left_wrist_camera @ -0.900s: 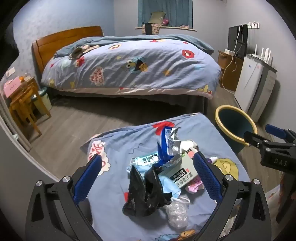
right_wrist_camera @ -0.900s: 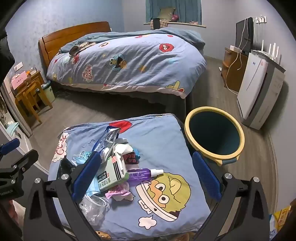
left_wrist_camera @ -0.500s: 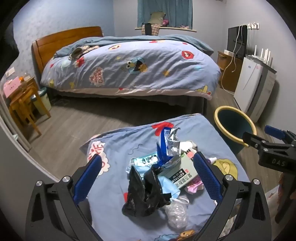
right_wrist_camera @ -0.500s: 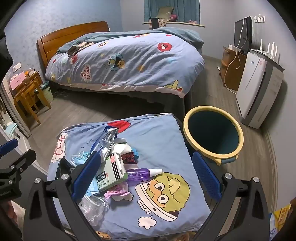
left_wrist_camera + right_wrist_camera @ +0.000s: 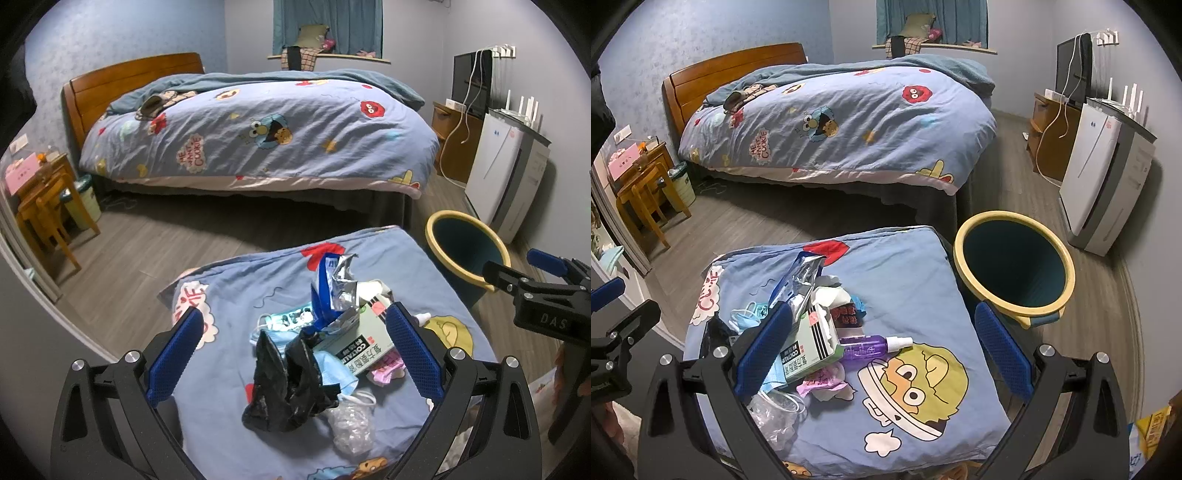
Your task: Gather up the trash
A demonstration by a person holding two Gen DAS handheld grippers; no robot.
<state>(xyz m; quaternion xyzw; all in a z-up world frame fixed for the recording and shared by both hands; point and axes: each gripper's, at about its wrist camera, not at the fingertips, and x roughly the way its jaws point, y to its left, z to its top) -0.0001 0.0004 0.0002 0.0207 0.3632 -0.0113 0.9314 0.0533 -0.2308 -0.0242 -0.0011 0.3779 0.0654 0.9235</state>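
A pile of trash lies on a small table covered with a blue cartoon cloth [image 5: 229, 306]. In it are a black plastic bag [image 5: 288, 384], a green box [image 5: 354, 339], a foil wrapper [image 5: 340, 291], a clear plastic bag [image 5: 351, 421], and a purple spray bottle [image 5: 868, 345]. My left gripper [image 5: 291, 354] is open and empty, above and around the pile. My right gripper [image 5: 882, 350] is open and empty above the bottle and box [image 5: 809, 347]. A teal bin with a yellow rim [image 5: 1014, 266] stands right of the table.
A big bed [image 5: 258, 133] fills the far side. A white air purifier [image 5: 1104, 177] and a wooden cabinet [image 5: 1049, 136] stand at the right wall. A wooden stool [image 5: 44, 218] stands at the left. My right gripper also shows in the left wrist view [image 5: 543, 295].
Both grippers have drifted very slightly; the scene shifts a little in each view. Nothing has been taken hold of or moved.
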